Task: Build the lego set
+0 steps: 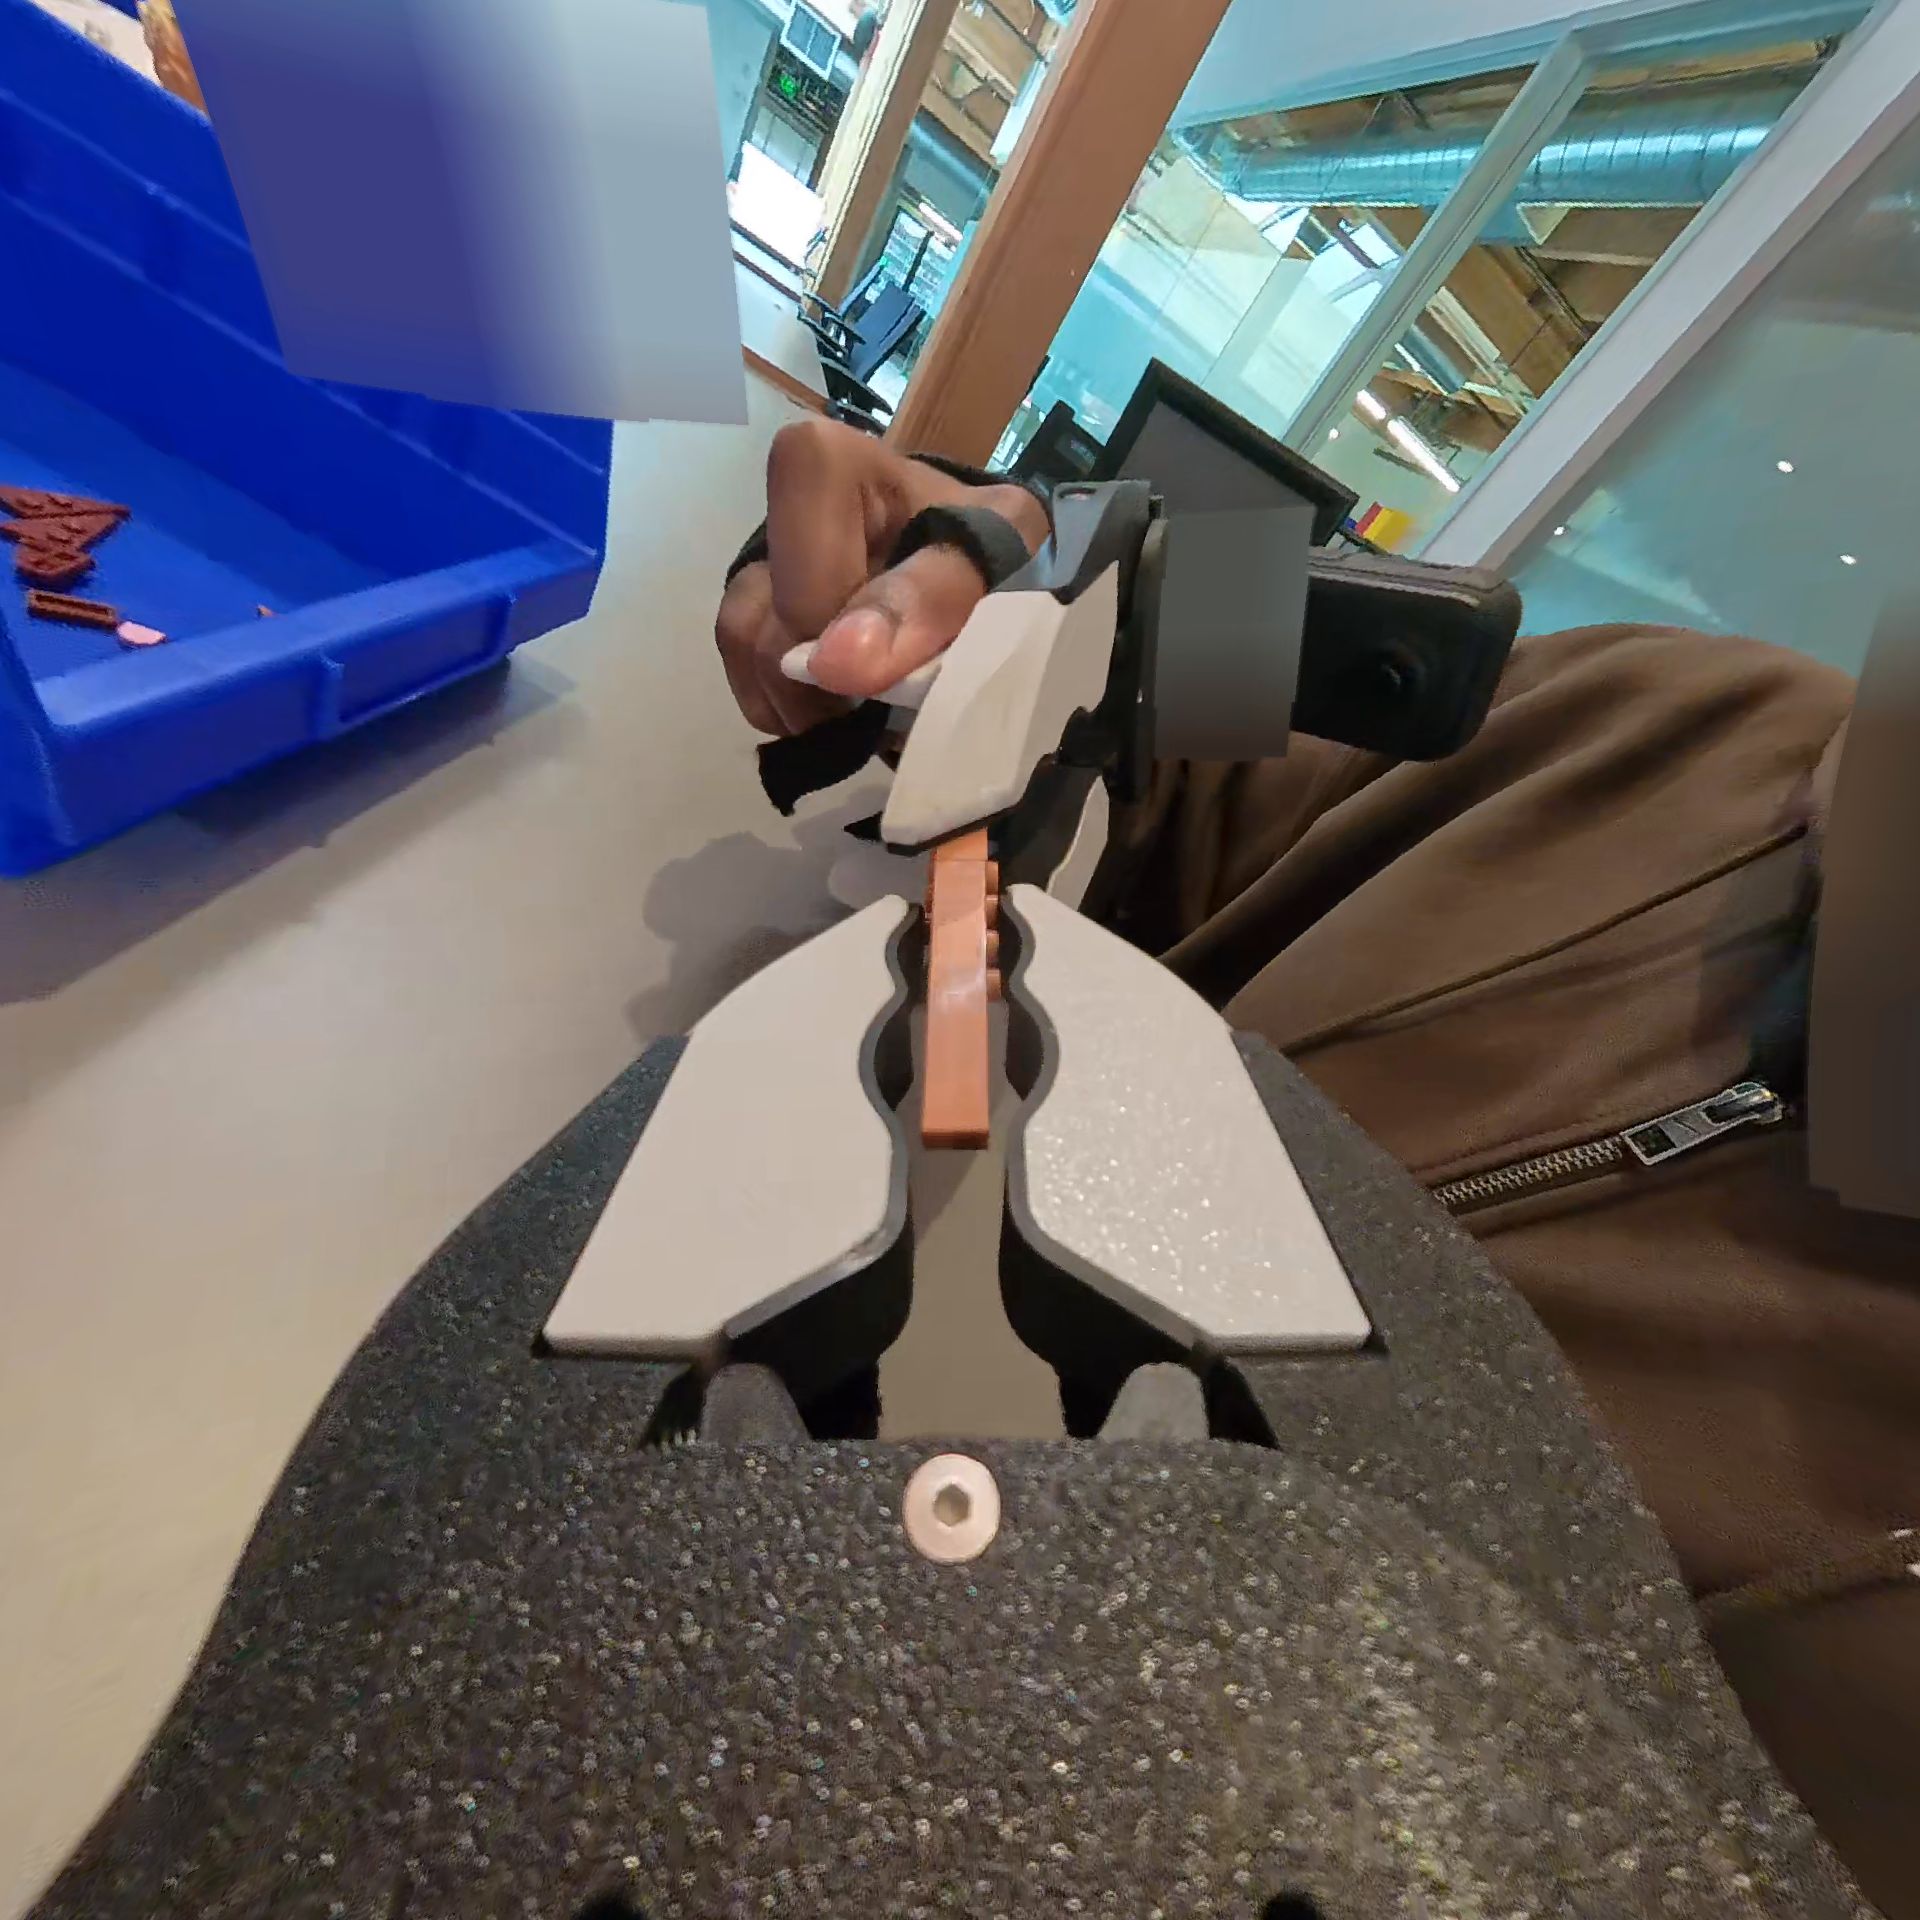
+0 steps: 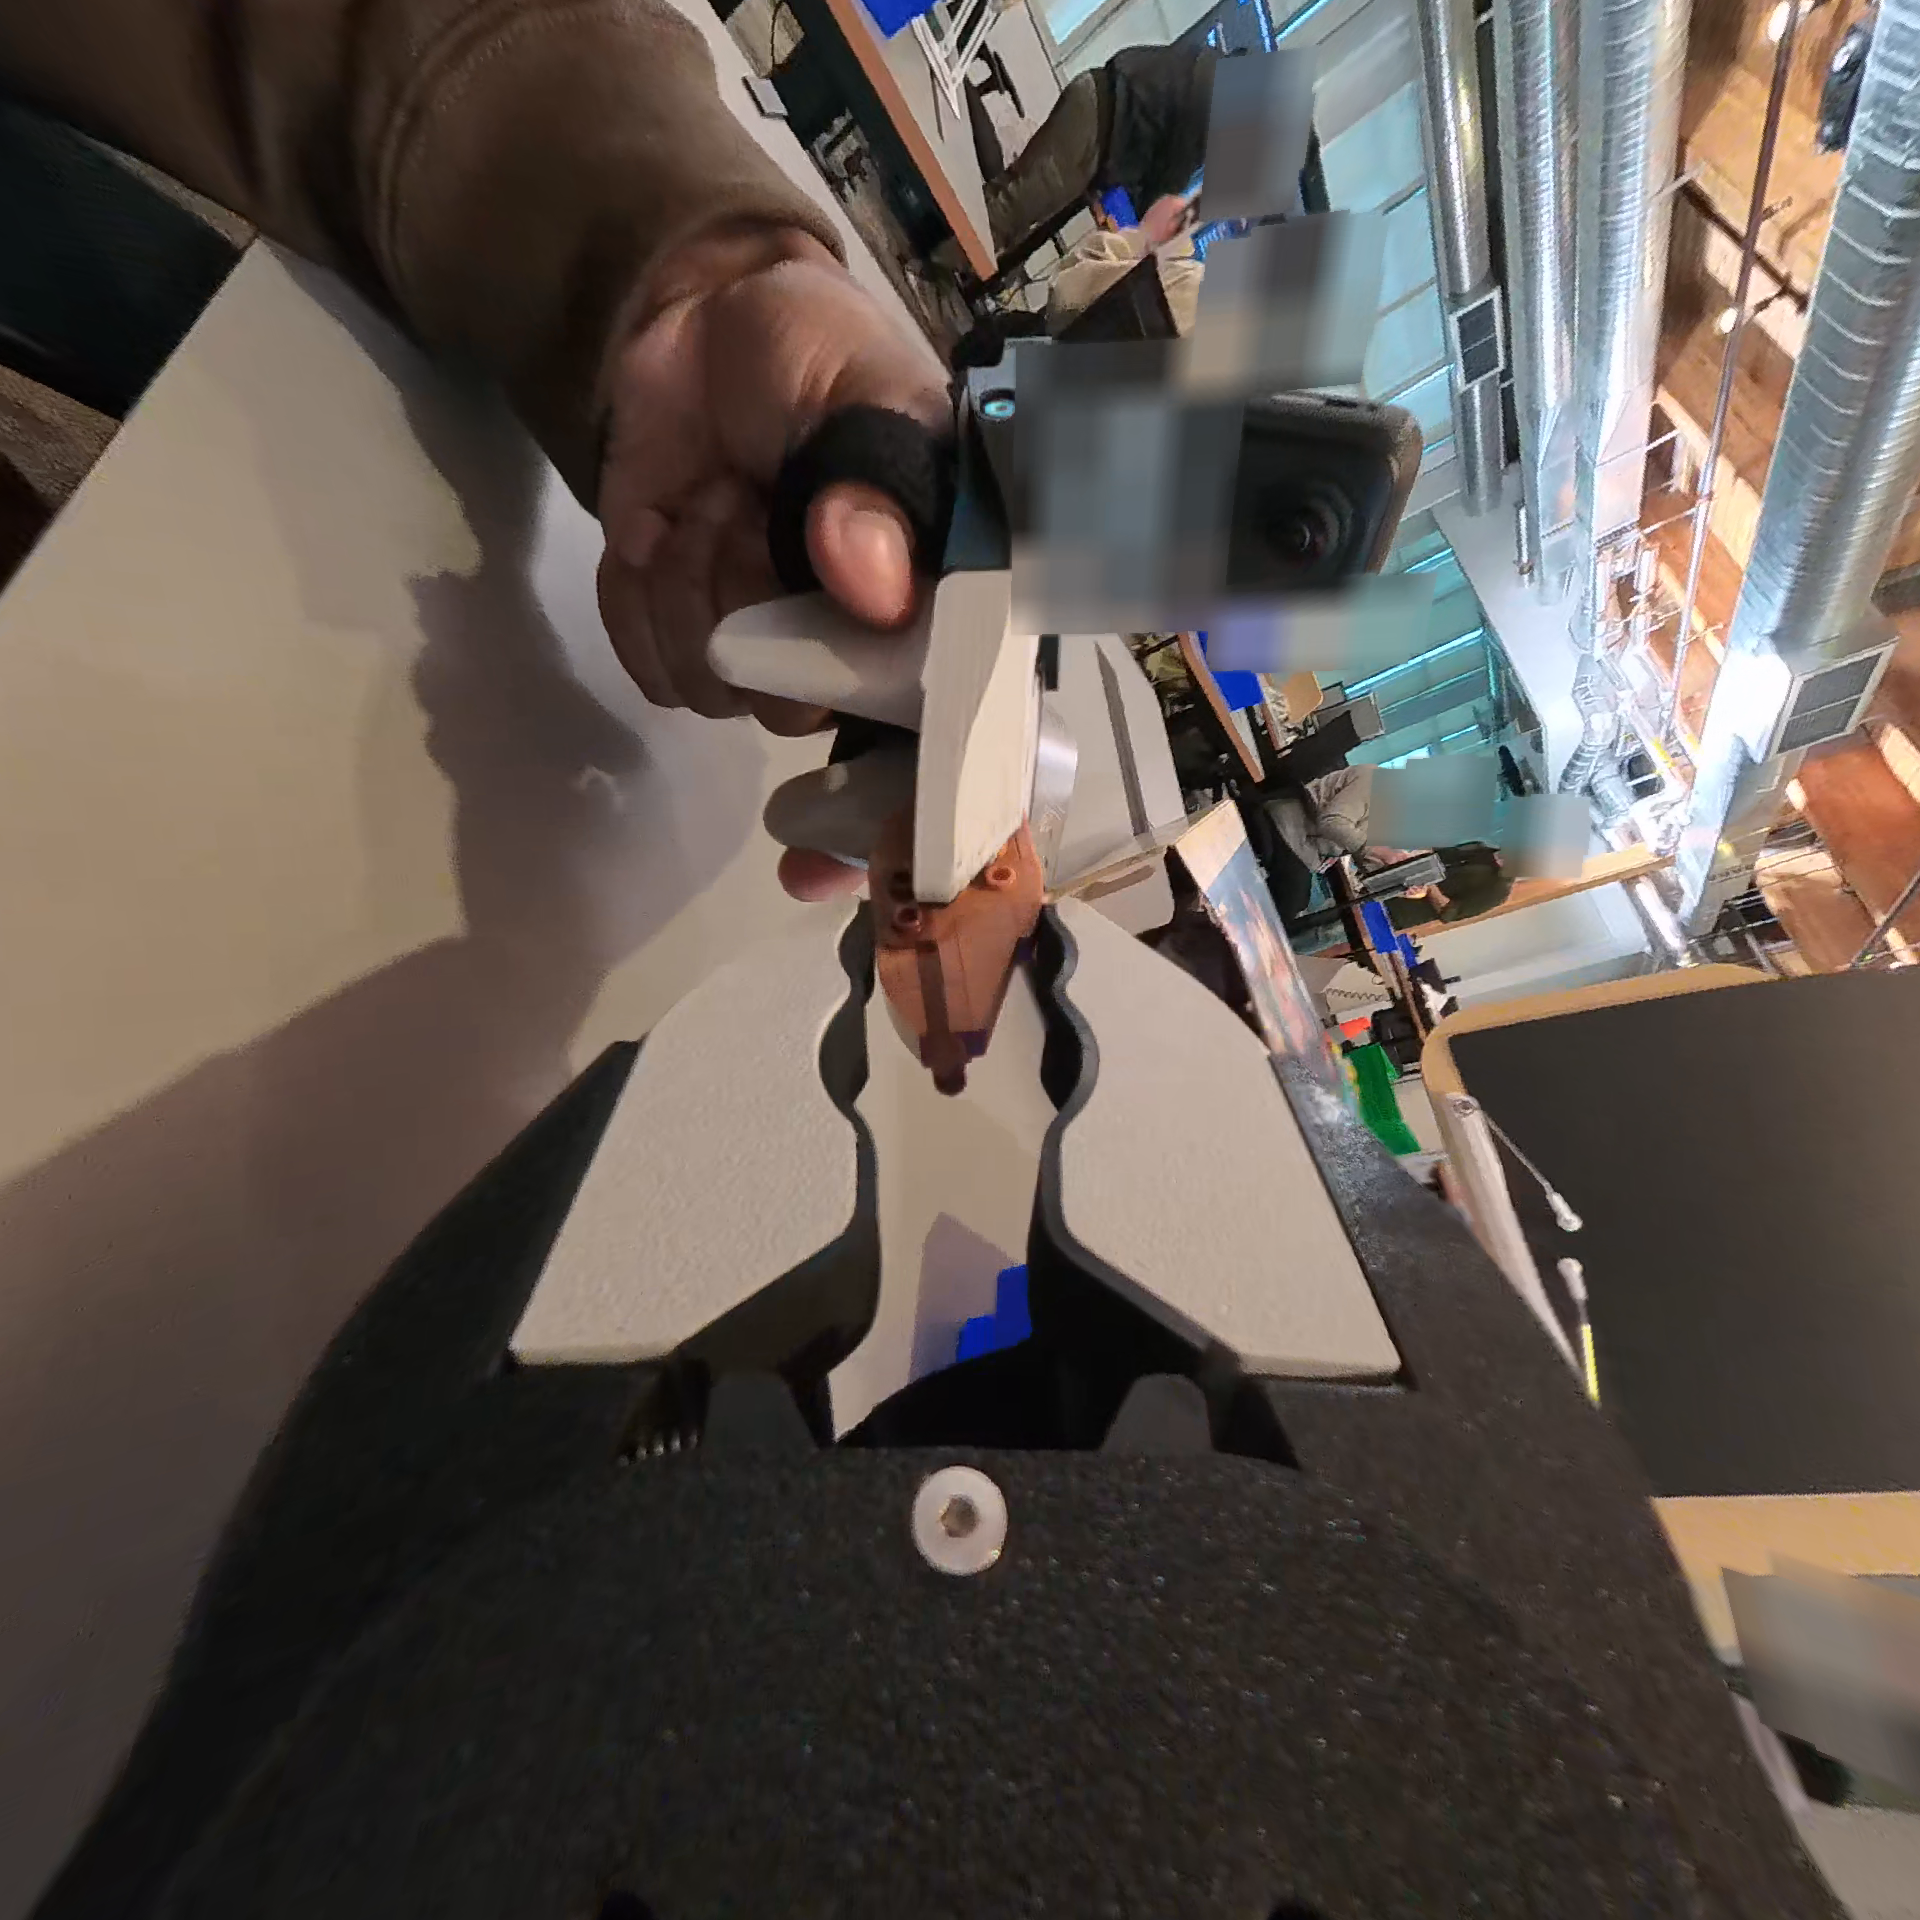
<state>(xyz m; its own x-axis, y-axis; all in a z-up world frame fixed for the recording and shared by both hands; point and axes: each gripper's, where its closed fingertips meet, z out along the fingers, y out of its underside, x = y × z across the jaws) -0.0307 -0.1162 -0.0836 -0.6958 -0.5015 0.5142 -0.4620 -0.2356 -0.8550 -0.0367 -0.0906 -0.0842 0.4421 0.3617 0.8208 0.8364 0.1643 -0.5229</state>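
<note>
An orange-brown flat brick piece with studs on one side stands edge-on between my left gripper's pads, which press on both faces. Its far end runs under the right gripper's grey finger. In the right wrist view the same piece shows as a brown wedge-shaped plate with a small purple bit at its near end. It sits between my right gripper's fingertips and touches both pads. The left gripper's finger covers its far part. Both grippers are held above the pale table.
A blue bin stands at the left on the table, with several dark red pieces inside. A hand grips the right gripper's handle, and a brown jacket fills the right side. A black screen is at the right. Left and right tips are no more than a few centimetres apart.
</note>
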